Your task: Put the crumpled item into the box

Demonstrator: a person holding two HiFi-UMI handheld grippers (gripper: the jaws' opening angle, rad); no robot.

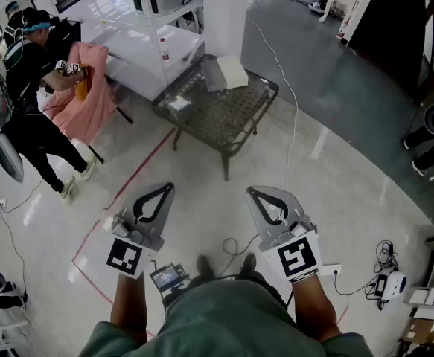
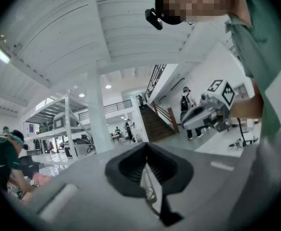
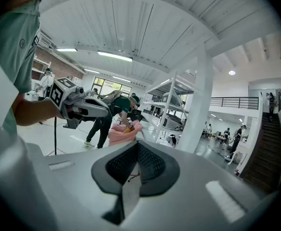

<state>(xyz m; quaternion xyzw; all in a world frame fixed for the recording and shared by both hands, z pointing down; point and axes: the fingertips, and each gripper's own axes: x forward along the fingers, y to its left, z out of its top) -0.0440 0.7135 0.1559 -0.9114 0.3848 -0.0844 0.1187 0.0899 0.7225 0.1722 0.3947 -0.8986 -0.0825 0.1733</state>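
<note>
- The glossy pale floor [image 1: 350, 162] fills most of the head view; a red line [image 1: 138, 173] crosses it between the person and the table.
- A white shelf rack [image 1: 127, 21] stands at the far left, and a white pillar [image 1: 228, 13] rises just behind the table.
- A second person [image 1: 27, 73] in dark clothes bends over a pink cloth [image 1: 90, 99] beside the rack, well left of the table.
- The dark lattice table [image 1: 231, 121] stands ahead of both grippers, well apart from them.
- A pale box [image 1: 230, 71] sits on the table's far side.
- The left gripper [image 1: 168, 187] [image 2: 146, 144] has its jaws closed together on nothing.
- The right gripper [image 1: 252, 192] [image 3: 138, 143] is likewise closed and empty, pointing towards the table.
- The crumpled item [image 1: 178, 104], small and white, lies on the table's left part, apart from the box.
- A thin cable [image 1: 295, 125] trails over the floor to the table's right.
</note>
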